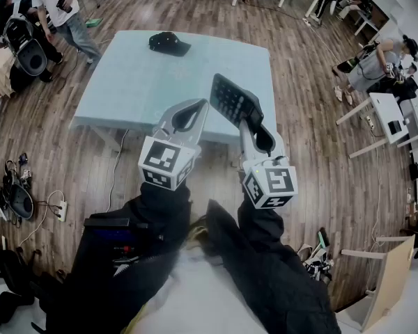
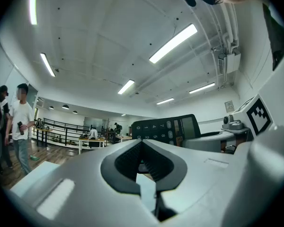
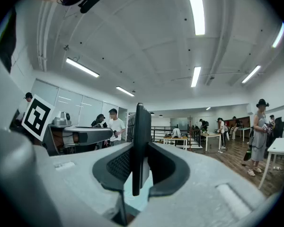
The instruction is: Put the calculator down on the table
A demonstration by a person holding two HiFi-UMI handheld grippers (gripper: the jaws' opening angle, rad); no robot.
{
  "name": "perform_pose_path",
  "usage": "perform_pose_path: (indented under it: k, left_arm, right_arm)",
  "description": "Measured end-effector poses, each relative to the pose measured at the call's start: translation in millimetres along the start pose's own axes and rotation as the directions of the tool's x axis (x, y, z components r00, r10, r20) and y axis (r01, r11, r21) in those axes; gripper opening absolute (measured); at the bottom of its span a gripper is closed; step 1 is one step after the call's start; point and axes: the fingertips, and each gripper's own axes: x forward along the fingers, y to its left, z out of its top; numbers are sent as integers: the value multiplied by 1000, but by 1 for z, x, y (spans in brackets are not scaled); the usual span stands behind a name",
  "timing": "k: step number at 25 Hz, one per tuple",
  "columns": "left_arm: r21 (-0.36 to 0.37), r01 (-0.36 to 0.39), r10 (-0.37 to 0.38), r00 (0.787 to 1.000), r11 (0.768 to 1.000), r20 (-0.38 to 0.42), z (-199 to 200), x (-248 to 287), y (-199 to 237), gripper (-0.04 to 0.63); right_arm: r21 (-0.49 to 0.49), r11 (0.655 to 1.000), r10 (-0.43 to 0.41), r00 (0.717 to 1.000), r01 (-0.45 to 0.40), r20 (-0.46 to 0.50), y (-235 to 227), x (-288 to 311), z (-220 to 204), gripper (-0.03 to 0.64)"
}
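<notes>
Wooden floor (image 1: 313,117) spreads all round, and on it stands the pale blue-green table (image 1: 139,82), straight in front of me. I hold both tools out level toward its near edge. My right gripper (image 1: 248,120) has its jaws closed on the black calculator (image 1: 231,101), pads pressing either face near one end. The rest of it sticks out past the fingertips, tilted, key side toward my left. It is held up in the air, and in the head view it shows against the near right part of the table top. My left gripper (image 1: 204,104), just beside it, has its jaw tips together and nothing between them. A black cap (image 1: 169,43) lies on the table's far side, well apart from both.
</notes>
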Motion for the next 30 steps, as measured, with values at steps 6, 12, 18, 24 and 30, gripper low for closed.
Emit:
perform_pose_path:
  k: [6, 12, 18, 24, 30]
  left_arm:
    - [-9, 0, 0, 1000, 1000, 5, 1, -5, 13, 2]
    - [-20, 4, -4, 1000, 1000, -4, 0, -14, 24, 2]
    - [-35, 11, -12, 1000, 999, -11, -4, -19, 30, 2]
    - [-41, 20, -20, 1000, 999, -11, -5, -24, 37, 2]
    - [-53, 24, -26, 999, 998, -22, -11, -32, 44, 2]
  right_arm:
    - [1, 1000, 3, 1000, -3, -16, 10, 9, -4, 74]
    - [1, 1000, 3, 999, -3, -33, 24, 15, -6, 74]
    - [28, 1000, -1, 1000, 2, -30, 30, 16, -8, 77]
    - [59, 998, 3, 1000, -2, -22, 39, 20, -11, 77]
    - [67, 998, -6, 1000, 7, -16, 49, 20, -13, 74]
